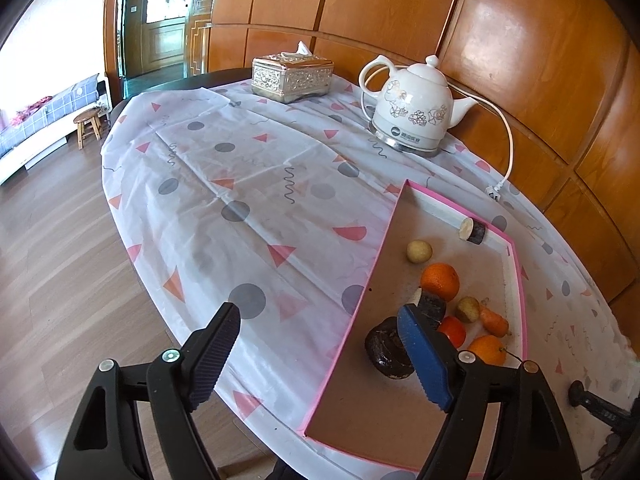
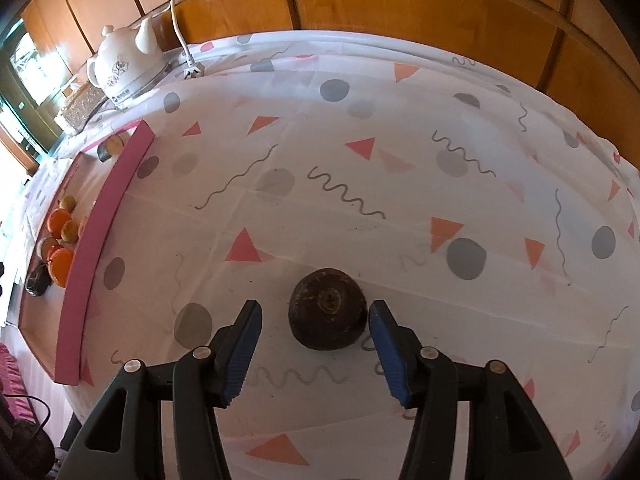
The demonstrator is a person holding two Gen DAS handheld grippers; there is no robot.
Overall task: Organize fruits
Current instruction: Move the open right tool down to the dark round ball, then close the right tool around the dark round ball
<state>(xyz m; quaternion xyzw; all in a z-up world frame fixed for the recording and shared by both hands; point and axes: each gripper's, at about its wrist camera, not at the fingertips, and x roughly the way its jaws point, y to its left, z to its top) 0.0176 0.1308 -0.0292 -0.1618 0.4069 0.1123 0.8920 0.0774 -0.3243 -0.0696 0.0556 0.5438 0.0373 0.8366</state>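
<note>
My right claw (image 2: 316, 320) hangs apart around the dark round fruit (image 2: 327, 308) on the table (image 2: 360, 160); my left claw (image 1: 320, 332) gapes empty over the pink tray (image 1: 348, 332).

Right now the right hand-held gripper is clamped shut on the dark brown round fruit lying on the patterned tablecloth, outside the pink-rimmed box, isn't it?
Not clamped. In the right wrist view the right hand-held gripper stands open, with the dark brown round fruit between its blue pads, on the patterned tablecloth, outside the pink-rimmed box.
</note>
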